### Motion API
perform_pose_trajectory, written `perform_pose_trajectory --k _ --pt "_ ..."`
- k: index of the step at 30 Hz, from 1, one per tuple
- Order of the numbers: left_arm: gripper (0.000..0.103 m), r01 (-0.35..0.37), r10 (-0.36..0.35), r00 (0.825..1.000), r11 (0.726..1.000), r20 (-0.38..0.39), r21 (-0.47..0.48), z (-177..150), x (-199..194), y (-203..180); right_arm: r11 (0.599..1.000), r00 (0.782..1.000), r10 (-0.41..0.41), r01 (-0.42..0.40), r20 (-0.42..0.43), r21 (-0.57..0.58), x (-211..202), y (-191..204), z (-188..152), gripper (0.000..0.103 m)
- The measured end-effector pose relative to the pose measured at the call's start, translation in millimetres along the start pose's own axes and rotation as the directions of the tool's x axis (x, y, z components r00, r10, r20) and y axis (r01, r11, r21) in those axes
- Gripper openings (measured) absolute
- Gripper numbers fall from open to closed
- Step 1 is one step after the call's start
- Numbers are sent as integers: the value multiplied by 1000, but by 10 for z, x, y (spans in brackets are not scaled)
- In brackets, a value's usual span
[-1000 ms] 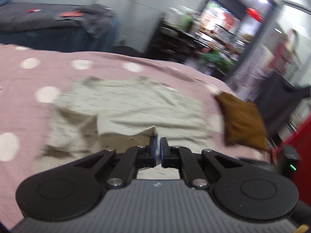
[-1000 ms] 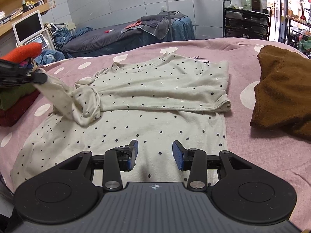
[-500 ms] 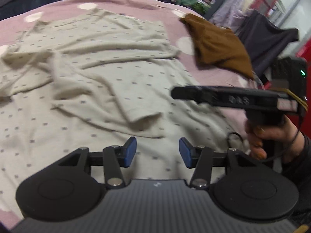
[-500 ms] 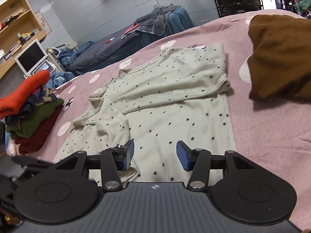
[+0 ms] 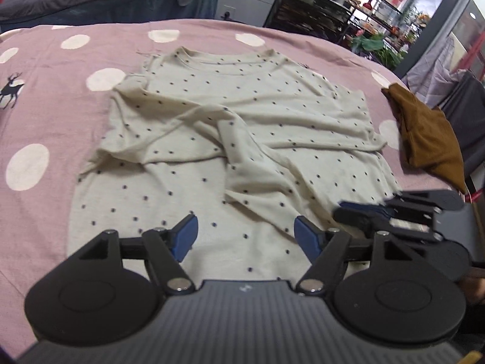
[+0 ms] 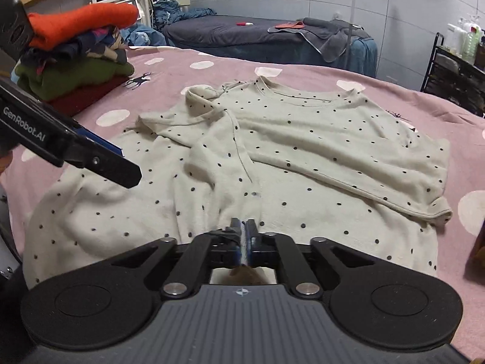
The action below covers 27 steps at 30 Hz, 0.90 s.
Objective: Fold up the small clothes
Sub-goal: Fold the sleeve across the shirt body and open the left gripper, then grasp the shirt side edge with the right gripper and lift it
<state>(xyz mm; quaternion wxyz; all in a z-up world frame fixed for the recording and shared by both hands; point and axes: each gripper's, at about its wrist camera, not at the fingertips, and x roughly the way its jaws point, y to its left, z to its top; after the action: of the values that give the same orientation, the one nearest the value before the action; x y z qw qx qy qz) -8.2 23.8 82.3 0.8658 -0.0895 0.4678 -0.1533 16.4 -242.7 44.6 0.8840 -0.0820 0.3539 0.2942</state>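
The cream dotted shirt (image 5: 242,127) lay spread on the pink spotted bedspread (image 5: 45,115), both sleeves folded in across its front; the left gripper (image 5: 245,236) hovered over the shirt's near hem with its blue-padded fingers (image 5: 185,236) wide apart and holding nothing; the right gripper (image 6: 245,236) had its fingers pressed together on a pinch of the shirt's lower edge; a brown garment (image 5: 430,133) sat beside the shirt on the bedspread; a stack of folded clothes (image 6: 75,60) stood well apart from it.
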Motion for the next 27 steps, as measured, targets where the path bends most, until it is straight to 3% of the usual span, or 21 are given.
perform_pose_trajectory --k 3,5,7,9,11,13,18,23,27 --pt "72 -22 23 999 999 22 -39 37 -60 145 989 989 132 -128 61 -73 -254 169 19 6" --pt "73 -36 38 999 997 37 -65 70 -102 231 955 965 255 -242 55 -171 -427 347 -26 6" --pt "74 -47 51 997 996 51 -77 92 -135 282 898 929 369 -365 -31 -244 -515 482 -133 7" --pt "77 -57 61 997 996 52 -71 95 -141 304 865 910 381 -414 -166 -285 -506 595 -312 8" --pt "77 -66 69 997 996 41 -59 82 -116 293 875 906 370 -415 -207 -250 -488 562 -445 37" --pt "77 -70 71 997 997 25 -43 58 -79 267 904 907 369 -401 -201 -150 -478 440 -473 47" --pt "78 -62 62 998 998 -2 -18 19 17 198 948 946 318 -319 -67 1 -618 203 -418 50" --pt "82 -50 50 999 999 -8 0 11 54 134 968 966 251 -249 -61 38 -571 152 -400 50" --pt "83 -60 60 998 998 -11 0 21 66 159 971 970 236 -237 -65 -12 -500 161 -374 50"
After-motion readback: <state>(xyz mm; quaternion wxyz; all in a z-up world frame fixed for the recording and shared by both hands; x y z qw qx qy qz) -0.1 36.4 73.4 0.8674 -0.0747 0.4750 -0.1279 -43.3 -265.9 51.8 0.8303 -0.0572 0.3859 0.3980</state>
